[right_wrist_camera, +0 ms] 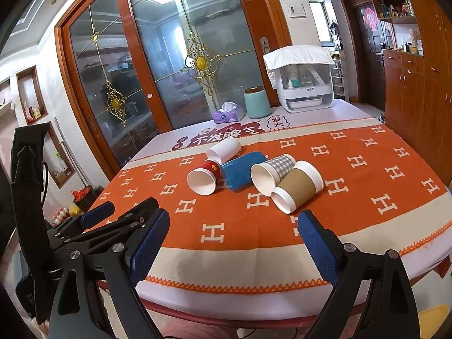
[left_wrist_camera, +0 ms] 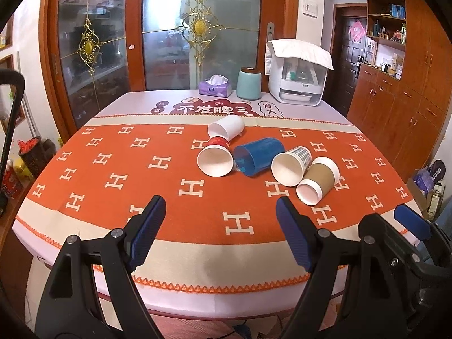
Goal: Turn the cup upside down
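Several cups lie on their sides in a cluster on the orange cloth: a white cup (left_wrist_camera: 226, 130), a red cup (left_wrist_camera: 216, 157), a blue plastic cup (left_wrist_camera: 258, 155), a checked cup (left_wrist_camera: 292, 166) and a brown-sleeved cup (left_wrist_camera: 318, 180). They also show in the right wrist view: white (right_wrist_camera: 224, 149), red (right_wrist_camera: 204, 178), blue (right_wrist_camera: 243, 171), checked (right_wrist_camera: 271, 173), brown (right_wrist_camera: 296, 186). My left gripper (left_wrist_camera: 220, 206) is open and empty above the table's near edge, short of the cups. My right gripper (right_wrist_camera: 233, 220) is open and empty, also short of them.
The table (left_wrist_camera: 197, 302) carries an orange cloth with white H marks (left_wrist_camera: 113, 169). At its far end stand a purple tissue box (left_wrist_camera: 215, 86), a teal canister (left_wrist_camera: 248, 83) and a white appliance under a towel (left_wrist_camera: 296, 76). Glass sliding doors are behind; wooden cabinets stand at right.
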`<state>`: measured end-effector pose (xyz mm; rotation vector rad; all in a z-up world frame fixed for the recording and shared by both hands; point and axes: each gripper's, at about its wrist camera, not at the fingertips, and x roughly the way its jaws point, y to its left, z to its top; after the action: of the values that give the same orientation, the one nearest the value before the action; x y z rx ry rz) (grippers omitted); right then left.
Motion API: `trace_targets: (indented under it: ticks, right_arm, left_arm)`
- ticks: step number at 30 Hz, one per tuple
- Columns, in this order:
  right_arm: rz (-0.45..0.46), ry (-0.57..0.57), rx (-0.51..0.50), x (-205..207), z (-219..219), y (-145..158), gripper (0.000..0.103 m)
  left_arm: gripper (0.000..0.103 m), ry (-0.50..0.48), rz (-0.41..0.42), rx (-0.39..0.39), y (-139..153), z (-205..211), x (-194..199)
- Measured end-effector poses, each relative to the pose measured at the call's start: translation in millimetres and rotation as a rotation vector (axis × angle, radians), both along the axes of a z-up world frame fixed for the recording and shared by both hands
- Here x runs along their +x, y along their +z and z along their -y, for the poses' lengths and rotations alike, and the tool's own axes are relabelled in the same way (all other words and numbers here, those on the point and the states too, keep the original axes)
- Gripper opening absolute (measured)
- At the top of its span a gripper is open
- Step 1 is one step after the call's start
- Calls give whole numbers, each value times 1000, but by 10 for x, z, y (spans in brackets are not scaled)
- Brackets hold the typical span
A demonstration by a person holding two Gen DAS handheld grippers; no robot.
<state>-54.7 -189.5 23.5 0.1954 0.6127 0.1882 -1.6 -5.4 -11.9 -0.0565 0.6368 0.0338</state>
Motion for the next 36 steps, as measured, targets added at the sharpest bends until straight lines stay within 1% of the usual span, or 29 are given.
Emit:
trace_targets:
  ticks: [36]
  right_arm:
    - [-9, 3, 9, -2, -33, -56, 93]
  left_arm:
    - [78, 15, -11, 8, -69, -51, 5]
